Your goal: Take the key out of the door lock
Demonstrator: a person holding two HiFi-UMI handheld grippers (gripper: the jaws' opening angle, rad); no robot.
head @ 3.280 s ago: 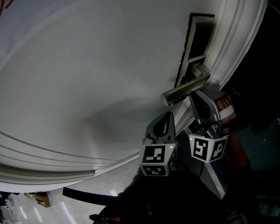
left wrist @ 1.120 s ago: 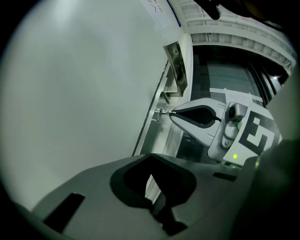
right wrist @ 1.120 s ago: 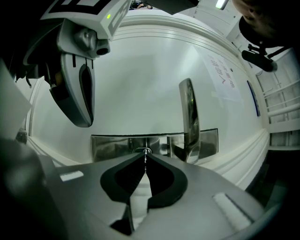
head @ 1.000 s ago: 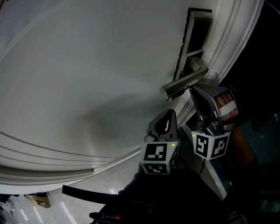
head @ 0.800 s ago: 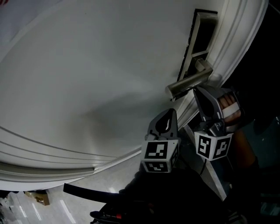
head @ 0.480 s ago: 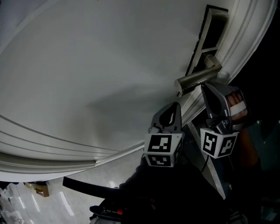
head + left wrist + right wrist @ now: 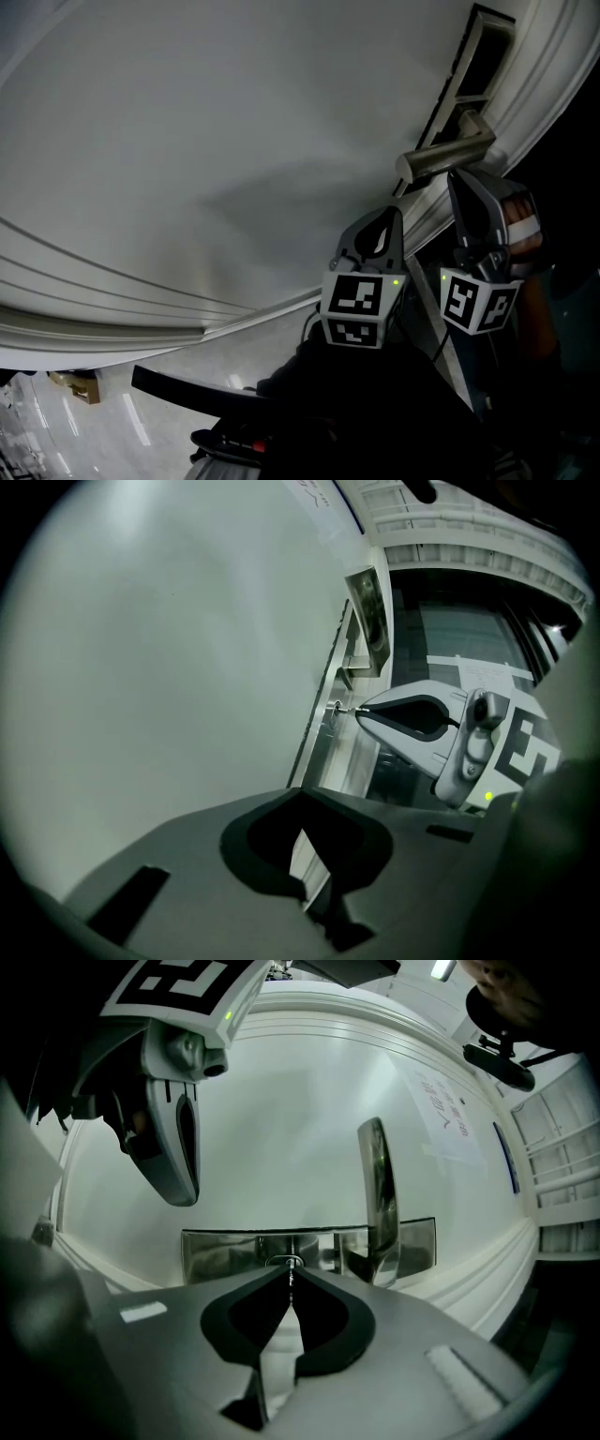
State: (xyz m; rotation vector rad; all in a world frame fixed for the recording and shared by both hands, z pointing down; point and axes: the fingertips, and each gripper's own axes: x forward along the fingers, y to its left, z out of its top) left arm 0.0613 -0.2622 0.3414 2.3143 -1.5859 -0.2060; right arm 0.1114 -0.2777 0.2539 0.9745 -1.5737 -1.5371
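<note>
The small metal key (image 7: 289, 1269) sat in the steel lock plate (image 7: 220, 1252) of the white door (image 7: 234, 112), its exposed end pinched by the clenched right gripper (image 7: 289, 1279). Probably light, stiff and slippery, it wanted a straight pull. The left gripper (image 7: 300, 793) was closed and empty. No writing was legible.

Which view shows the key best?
The left gripper view: the key shows sideways, between lock and right gripper. The right gripper view shows only its thin edge; the head view hides it.
</note>
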